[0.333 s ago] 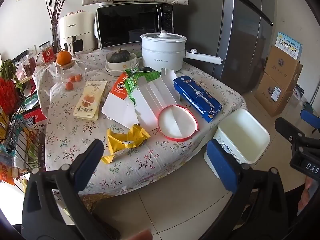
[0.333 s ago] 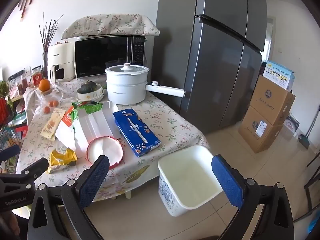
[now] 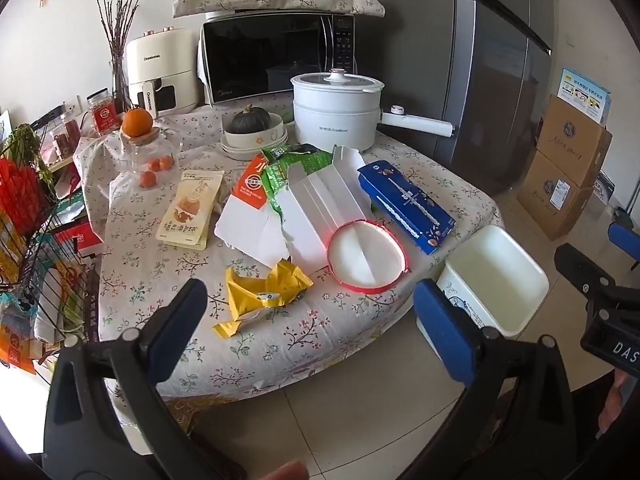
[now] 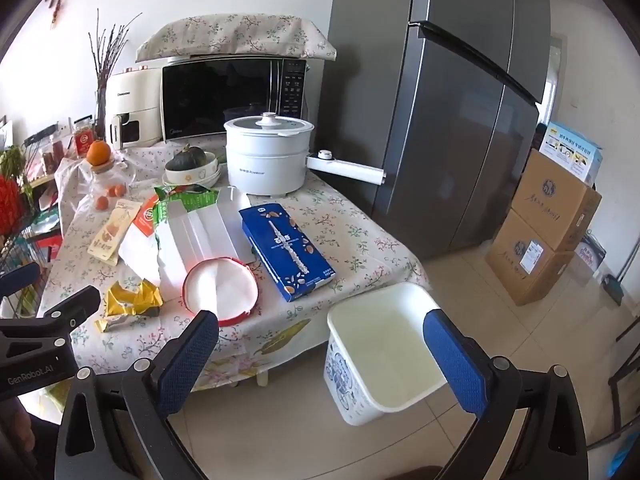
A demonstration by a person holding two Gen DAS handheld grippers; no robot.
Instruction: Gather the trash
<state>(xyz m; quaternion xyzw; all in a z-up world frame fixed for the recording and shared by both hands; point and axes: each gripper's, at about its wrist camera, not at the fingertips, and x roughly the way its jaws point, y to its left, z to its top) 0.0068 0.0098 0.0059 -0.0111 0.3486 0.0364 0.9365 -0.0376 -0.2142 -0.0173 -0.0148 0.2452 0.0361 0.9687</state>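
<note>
Both grippers, left (image 3: 308, 312) and right (image 4: 320, 344), are held spread wide and empty before the table (image 3: 168, 280), where a yellow wrapper (image 3: 264, 292) lies. The bin (image 4: 384, 352) is seen whole only from the right wrist.

We see open floor before the table (image 3: 140, 280); the white bin (image 4: 384, 360) stands beside its corner, and the cooking pot (image 3: 336, 112) and microwave (image 3: 276, 60) block the back.

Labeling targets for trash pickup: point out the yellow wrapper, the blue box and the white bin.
yellow wrapper (image 3: 266, 294), left wrist view, crumpled middle.
blue box (image 4: 288, 252), right wrist view, centre of printed top face.
white bin (image 4: 416, 292), right wrist view, far rim.
</note>
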